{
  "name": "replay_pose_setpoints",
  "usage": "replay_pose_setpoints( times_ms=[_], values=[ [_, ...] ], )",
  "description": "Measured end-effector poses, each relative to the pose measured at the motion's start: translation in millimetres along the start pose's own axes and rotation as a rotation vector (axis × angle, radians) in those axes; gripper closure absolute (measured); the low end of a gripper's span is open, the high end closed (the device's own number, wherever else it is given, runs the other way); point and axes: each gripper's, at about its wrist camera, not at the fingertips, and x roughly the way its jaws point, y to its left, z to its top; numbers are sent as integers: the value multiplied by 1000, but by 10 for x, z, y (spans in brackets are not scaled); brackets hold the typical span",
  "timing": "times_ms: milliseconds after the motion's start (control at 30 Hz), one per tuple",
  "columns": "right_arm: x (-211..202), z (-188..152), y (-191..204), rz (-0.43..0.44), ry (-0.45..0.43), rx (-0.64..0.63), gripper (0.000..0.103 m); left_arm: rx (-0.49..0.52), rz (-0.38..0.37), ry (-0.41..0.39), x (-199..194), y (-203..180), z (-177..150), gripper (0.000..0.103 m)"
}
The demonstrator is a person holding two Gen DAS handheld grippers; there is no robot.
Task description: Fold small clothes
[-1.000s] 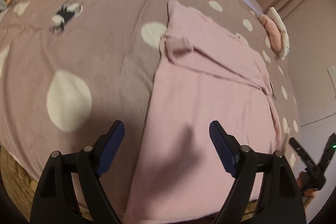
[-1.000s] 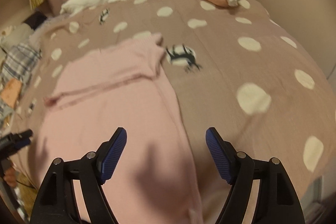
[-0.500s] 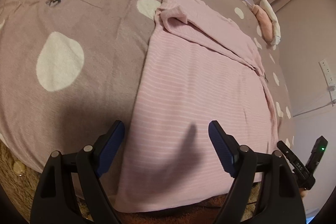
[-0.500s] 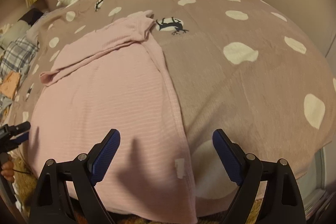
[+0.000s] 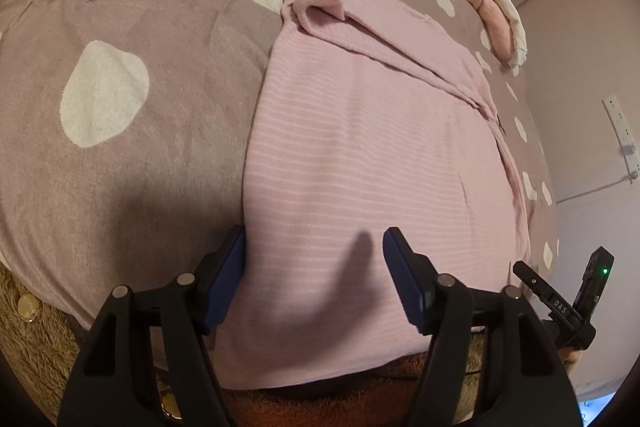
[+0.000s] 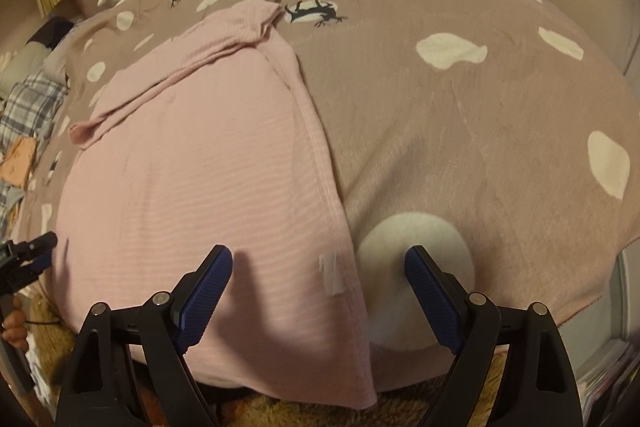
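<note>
The pink striped garment (image 5: pixel 372 155) lies spread flat on the bed's spotted blanket (image 5: pixel 120 155), its near hem hanging a little over the bed edge, directly under both tools. That reads as the setup for a lengthwise fold: each tool lines up on one near corner so the hem can be carried toward the far end, where the sleeves already lie folded across the body.

The left hand-held gripper (image 5: pixel 314 275) has just been narrowing its jaws; they stand apart, straddling the garment's left edge with cloth between them (its left pad sits right at that edge, not yet pinching, as far as I can judge). The right hand-held gripper (image 6: pixel 318 297) stands wide apart over the garment's right side seam, with the seam and a small white care tag (image 6: pixel 331 273) between its jaws, and holds nothing.

The tag's print is too small to read. On the right hand-held gripper's black body, seen past the left one, the letters "DAS" show.
</note>
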Motion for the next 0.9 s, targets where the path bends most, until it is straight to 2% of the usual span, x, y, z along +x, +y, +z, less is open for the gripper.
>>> replay_pose_setpoints(
  times_ms=[67, 167, 200, 233, 267, 300, 333, 433, 467, 533, 633, 733, 833, 900],
  values=[
    [-10, -30, 6, -9, 2, -10, 20, 5, 1, -2, -4, 5, -25, 43],
    [-4, -43, 7, -20, 8, -16, 39, 9, 17, -8, 6, 18, -45, 55],
    [-5, -45, 18, -22, 9, -26, 54, 10, 26, -12, 2, 24, -53, 60],
    [-4, -41, 38, -15, 9, -44, 69, 13, 35, -14, 4, 24, -59, 75],
    [-10, -41, 60, 7, 11, -60, 75, 16, 37, -12, 11, 26, -65, 86],
    [-8, -39, 77, 28, 15, -67, 89, 19, 33, -10, 23, 26, -69, 91],
    [-6, -37, 101, 47, 18, -75, 92, 22, 30, -13, 26, 17, -74, 92],
    [-33, -15, 183, 74, 7, -106, 95, 30, 53, -34, -15, -27, -83, 95],
    [-72, 10, 190, 132, 1, -96, 95, 26, 49, -36, -41, -36, -73, 95],
    [-130, 67, 199, 208, -10, -75, 95, 36, 24, -52, -118, -68, -43, 95],
    [-289, 228, 244, 269, -76, -81, 95, 50, -40, -83, -261, -141, 59, 95],
    [-341, 431, 222, 347, -118, -41, 95, 60, -66, -127, -343, -213, 220, 95],
    [-314, 594, 213, 350, -164, -10, 95, 55, -97, -141, -292, -246, 420, 95],
    [-218, 719, 188, 345, -183, 26, 95, 59, -85, -132, -199, -264, 529, 95]
  ],
)
